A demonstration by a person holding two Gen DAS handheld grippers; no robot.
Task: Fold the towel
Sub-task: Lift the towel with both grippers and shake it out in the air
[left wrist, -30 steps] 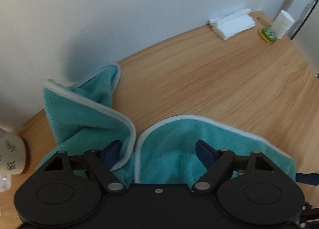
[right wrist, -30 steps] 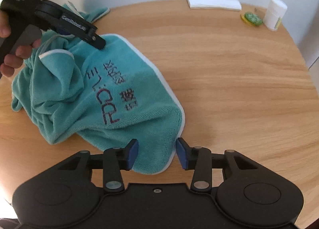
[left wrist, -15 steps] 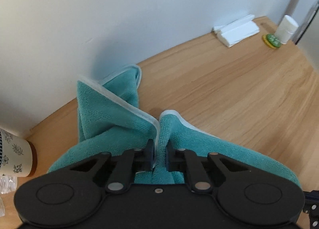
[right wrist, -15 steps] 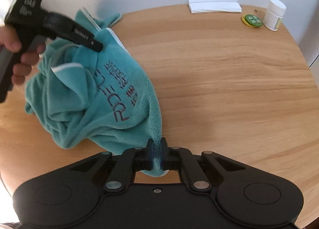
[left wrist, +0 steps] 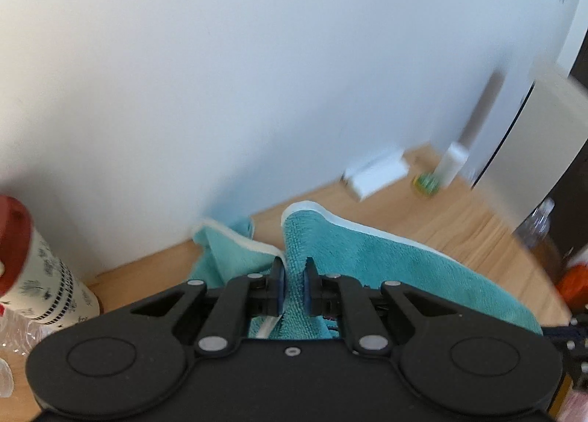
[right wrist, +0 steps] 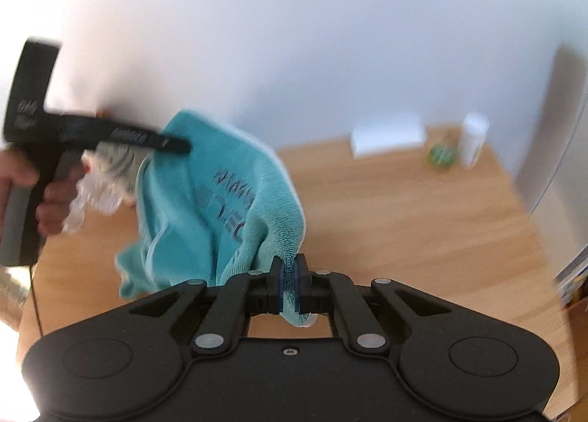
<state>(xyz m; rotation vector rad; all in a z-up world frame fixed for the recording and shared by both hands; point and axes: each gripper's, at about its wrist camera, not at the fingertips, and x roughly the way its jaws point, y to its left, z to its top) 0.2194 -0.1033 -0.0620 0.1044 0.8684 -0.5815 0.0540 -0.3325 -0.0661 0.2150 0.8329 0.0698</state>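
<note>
I count one teal towel [right wrist: 220, 197], two tools, one hand [right wrist: 40, 197], one patterned cup with a red lid [left wrist: 40, 275], one white folded stack [right wrist: 386, 135], one green lid [right wrist: 439, 155] and one white bottle [right wrist: 474, 140]. Starting at my far left in the right wrist view, the hand grips the black handle of the left tool [right wrist: 176, 144], whose tip meets the upper edge of the towel. In the left wrist view that left tool [left wrist: 293, 286] is drawn narrow, its blue pads clamped on a ridge of the towel [left wrist: 367, 260] with only cloth between them, and the white-trimmed edge runs out to either side. The towel hangs as a bunched sheet between the two tools, mostly raised above the wooden worktop [right wrist: 422, 231], dark printed lettering facing me; I cannot tell whether its lower folds touch the wood. Further right, my right tool [right wrist: 289, 286] is likewise nearly closed, pinching a corner of the towel, with a small tuft poking out below the pads. At the far right of the worktop, against the wall, the stack, lid and bottle stand well apart from the towel, all blurred.
</note>
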